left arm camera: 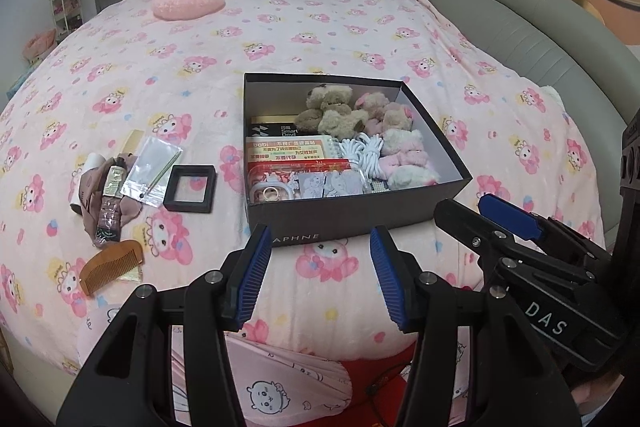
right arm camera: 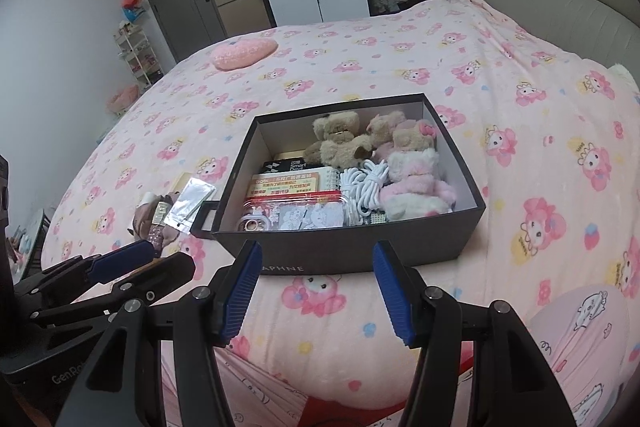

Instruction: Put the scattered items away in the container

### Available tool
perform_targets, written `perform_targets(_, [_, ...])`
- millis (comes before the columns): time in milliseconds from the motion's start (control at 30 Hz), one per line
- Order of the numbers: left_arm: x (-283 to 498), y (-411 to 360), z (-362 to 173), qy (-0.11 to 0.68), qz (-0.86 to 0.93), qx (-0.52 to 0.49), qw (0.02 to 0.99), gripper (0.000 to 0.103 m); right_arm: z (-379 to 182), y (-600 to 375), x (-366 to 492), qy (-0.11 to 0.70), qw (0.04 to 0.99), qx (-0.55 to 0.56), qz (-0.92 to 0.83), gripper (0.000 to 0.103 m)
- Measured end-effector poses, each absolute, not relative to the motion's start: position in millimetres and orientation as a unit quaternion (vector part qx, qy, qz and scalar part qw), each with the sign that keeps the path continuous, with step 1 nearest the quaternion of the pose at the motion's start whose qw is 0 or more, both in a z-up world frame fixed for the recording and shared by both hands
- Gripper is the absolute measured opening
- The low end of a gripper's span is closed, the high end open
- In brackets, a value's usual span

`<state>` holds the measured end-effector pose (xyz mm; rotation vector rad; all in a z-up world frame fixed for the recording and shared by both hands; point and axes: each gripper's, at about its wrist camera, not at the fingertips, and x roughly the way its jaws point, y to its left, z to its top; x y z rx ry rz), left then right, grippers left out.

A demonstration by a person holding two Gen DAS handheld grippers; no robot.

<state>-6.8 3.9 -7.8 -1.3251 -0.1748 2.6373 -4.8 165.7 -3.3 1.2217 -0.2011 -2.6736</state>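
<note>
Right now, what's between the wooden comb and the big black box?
Only pink bedsheet, in the left wrist view, between the wooden comb and the black box.

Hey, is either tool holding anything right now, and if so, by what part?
Nothing is held. The left tool and right tool both hover open and empty in front of the box.

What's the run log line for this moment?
left gripper: open, empty | right gripper: open, empty | box: part filled | comb, frame, pouch: on bed, left of box
</note>
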Motion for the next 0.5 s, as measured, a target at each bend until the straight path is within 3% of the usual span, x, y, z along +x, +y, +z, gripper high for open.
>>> perform_targets(500, [15,-69,-24,-0.1,0.885,-0.454,0.038,0.052,-12,93,-6,-0.008,0.141,0.421,-0.896,0.054])
